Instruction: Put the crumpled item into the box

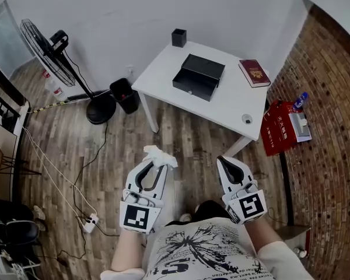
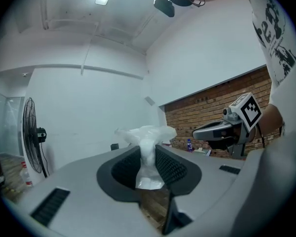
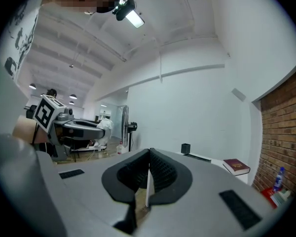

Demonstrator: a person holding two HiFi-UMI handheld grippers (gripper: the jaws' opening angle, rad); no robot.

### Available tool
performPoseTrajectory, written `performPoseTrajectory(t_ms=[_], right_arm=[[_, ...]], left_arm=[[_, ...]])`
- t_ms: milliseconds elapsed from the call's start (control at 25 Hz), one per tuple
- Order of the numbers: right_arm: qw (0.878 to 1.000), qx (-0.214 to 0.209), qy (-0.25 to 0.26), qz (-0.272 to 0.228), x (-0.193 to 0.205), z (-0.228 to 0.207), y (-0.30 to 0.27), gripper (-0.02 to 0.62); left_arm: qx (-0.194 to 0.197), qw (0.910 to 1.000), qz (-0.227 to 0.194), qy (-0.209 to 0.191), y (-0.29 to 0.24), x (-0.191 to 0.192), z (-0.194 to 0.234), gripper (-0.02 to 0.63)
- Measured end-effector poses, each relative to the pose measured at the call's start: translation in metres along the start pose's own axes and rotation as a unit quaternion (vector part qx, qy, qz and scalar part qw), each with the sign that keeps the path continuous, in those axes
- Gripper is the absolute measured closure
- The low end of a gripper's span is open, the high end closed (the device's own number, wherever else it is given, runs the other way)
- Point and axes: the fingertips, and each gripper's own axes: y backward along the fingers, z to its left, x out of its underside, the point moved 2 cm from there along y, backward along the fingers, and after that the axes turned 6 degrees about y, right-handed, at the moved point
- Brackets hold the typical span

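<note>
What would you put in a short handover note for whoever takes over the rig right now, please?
Left gripper: shut on the crumpled white item, which sticks out above the jaws.
Right gripper: jaws together, nothing between them.
Black box: open on the white table, ahead of the person and out of reach from here.
Done: the item is picked up.
Left: walk to the table, bring the left gripper over the box, release the item into it.
</note>
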Motion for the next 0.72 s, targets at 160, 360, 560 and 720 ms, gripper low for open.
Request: performPoseTrajectory(t_ms=[160,360,560,720], right_arm=[[1.000,-0.015,-0.002,0.003,0.007,-0.015,-0.038,0.581],[1.000,-0.028,-0.013,0.003,0.020,-0.052,-0.096,0.581],[0.999,-0.025,-0.031,0.005,0.020,-0.122,-0.166,0.581],[0.999,-0.026,-0.027,0.008,0.022,-0.177,-0.215,0.581]], left_arm=[[-0.004,1.0000,0.008,0.001,-0.027,0.007,0.022,0.503],[-0.021,0.9997,0.012,-0.005,-0.079,0.011,0.053,0.503],[-0.030,0.9992,0.015,-0.021,-0.160,-0.001,0.085,0.503],[-0.033,0.9992,0.013,-0.018,-0.227,-0.006,0.108,0.503]])
